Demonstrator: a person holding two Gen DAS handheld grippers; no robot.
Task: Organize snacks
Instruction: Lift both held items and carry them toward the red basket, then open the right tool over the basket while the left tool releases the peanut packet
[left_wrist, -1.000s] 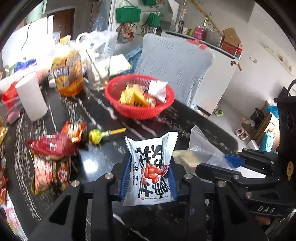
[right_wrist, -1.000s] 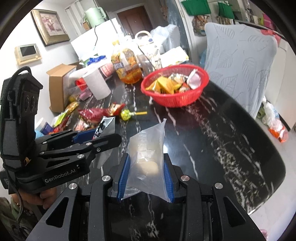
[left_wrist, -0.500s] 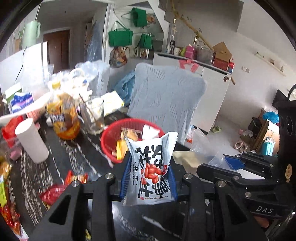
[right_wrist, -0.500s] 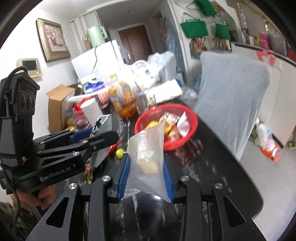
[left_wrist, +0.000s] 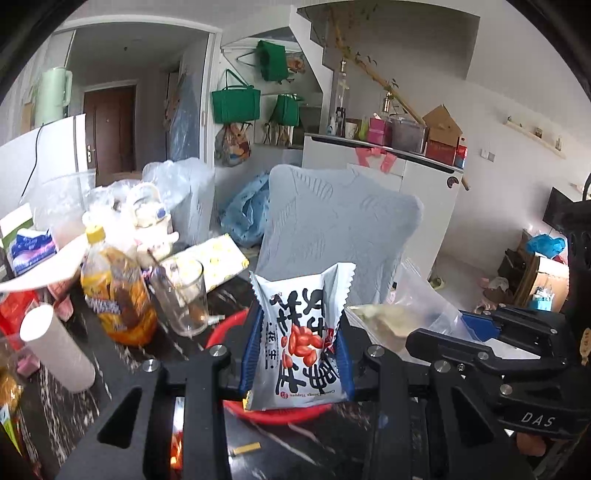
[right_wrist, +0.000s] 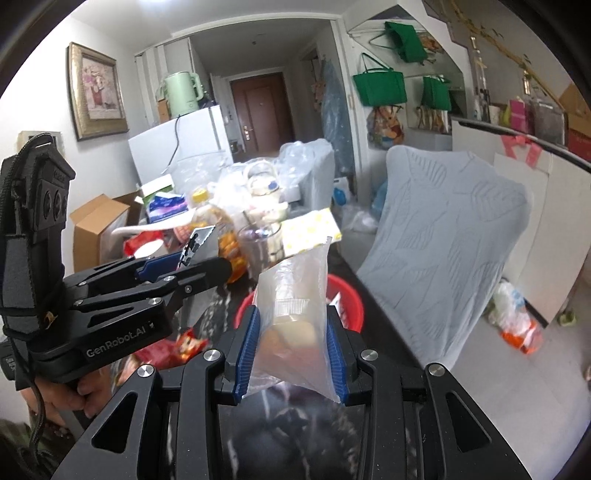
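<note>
Above a cluttered black marble table (left_wrist: 92, 402), the left gripper (left_wrist: 295, 350) has its blue-padded fingers (left_wrist: 249, 350) clamped on an upright silver peanut packet (left_wrist: 301, 339), held in front of the red basket (left_wrist: 225, 332). Just beside it, the right gripper (right_wrist: 291, 350) has its fingers clamped on a clear plastic bag (right_wrist: 295, 295) with a pale bun inside, above the same basket's rim (right_wrist: 351, 302).

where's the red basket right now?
On the dark table, low centre in both wrist views: the red basket sits just behind the held packets, right of the orange drink bottle and glass.
</note>
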